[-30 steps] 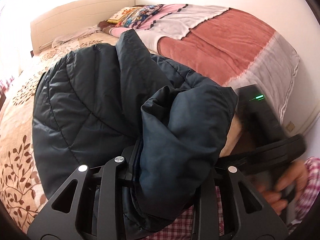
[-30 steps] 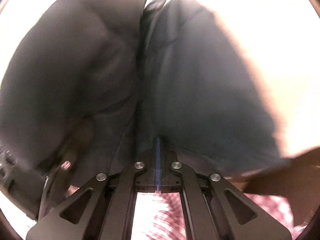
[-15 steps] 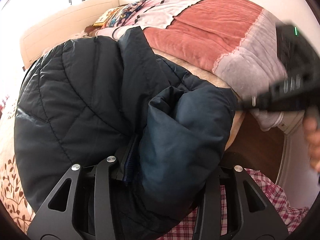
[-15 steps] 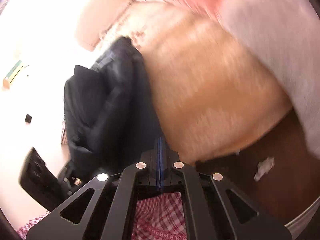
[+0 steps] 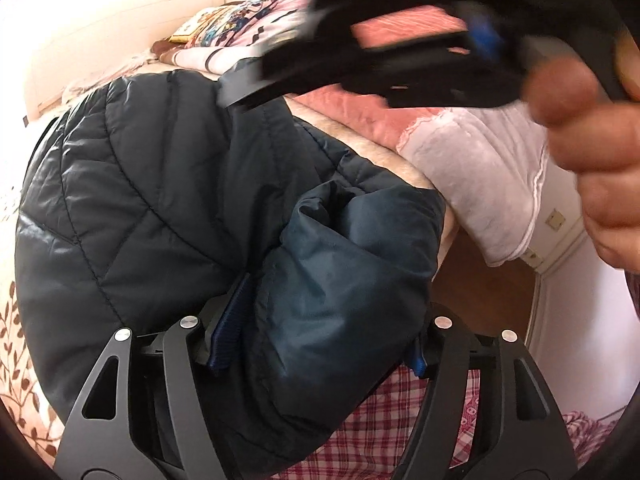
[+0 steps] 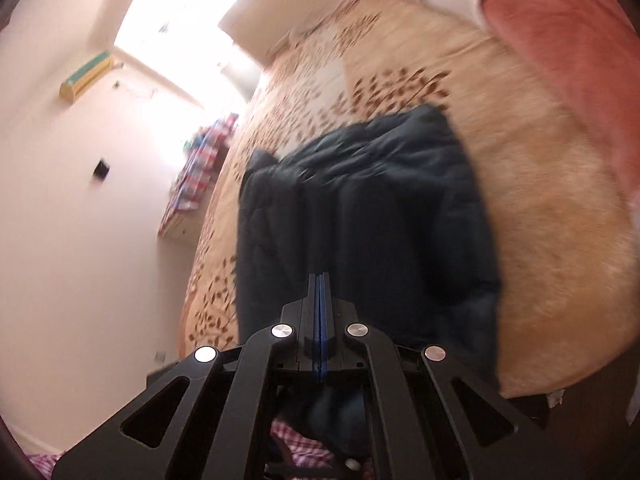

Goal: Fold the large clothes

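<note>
Nearest the left wrist camera, the left claw [image 5: 316,344] has its fingers spread wide around a thick bunch of a dark navy quilted jacket [image 5: 160,208], and the padded fabric fills the gap between them; whether it is truly pinched cannot be told. Beyond that bunch, the jacket spreads away over a bed [image 5: 16,332] covered in a beige leaf-print sheet. A salmon and grey blanket [image 5: 476,160] lies farther off to the right, with pillows at the far headboard. Crossing the top of this view, blurred, is the right claw [image 5: 240,96], held by a bare hand [image 5: 592,152] at the right edge.

From the right wrist camera, the right claw [image 6: 319,280] is fully closed with nothing between its fingers, hovering above the jacket [image 6: 360,208], not touching it.

The jacket looks puffy, soft and light but bulky, with a slick shell likely to slip. Stitched edges, hem or collar seem the surest holds.
</note>
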Motion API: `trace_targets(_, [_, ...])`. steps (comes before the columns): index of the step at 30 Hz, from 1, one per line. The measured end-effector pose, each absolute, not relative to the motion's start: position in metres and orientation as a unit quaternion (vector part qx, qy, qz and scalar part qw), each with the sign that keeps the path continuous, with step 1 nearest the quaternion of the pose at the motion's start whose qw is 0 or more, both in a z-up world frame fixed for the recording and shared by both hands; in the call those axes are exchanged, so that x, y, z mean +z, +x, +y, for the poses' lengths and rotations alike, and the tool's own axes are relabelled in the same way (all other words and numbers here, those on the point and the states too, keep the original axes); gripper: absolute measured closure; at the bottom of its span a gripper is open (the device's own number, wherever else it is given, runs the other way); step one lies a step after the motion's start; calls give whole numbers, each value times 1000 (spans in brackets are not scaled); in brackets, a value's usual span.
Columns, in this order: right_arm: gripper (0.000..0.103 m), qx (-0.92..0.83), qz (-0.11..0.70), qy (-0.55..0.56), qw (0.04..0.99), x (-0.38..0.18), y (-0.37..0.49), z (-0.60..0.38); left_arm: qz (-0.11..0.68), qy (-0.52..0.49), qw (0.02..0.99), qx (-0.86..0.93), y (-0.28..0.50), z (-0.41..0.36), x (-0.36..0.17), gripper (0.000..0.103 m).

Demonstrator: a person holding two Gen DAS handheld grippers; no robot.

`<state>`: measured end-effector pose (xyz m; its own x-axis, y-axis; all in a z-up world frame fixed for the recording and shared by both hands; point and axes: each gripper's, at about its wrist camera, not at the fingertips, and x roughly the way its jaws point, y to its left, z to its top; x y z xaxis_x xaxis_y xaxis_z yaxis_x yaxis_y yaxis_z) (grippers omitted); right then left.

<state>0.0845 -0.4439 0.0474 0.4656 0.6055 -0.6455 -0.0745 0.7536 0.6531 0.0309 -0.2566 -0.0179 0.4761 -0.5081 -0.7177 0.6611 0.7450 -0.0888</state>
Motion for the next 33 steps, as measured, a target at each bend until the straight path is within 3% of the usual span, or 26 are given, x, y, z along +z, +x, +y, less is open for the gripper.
trace_targets(7, [103, 133, 541, 252, 791, 1, 117, -439, 389, 92, 834, -380, 16, -241, -2, 37])
trace_targets(16, [103, 88, 538, 243, 802, -31, 113, -460, 371, 8, 872, -320, 11, -146, 41, 33])
trace_targets(23, [103, 86, 533, 252, 803, -37, 109, -459, 487, -199, 816, -241, 41, -78, -13, 27])
trace_targets(28, [103, 82, 519, 235, 817, -40, 104, -455, 532, -259, 770, -238, 50, -85, -42, 24])
trace_targets(33, [103, 87, 515, 250, 815, -45, 103, -459, 548, -276, 751, -243, 59, -104, -50, 13])
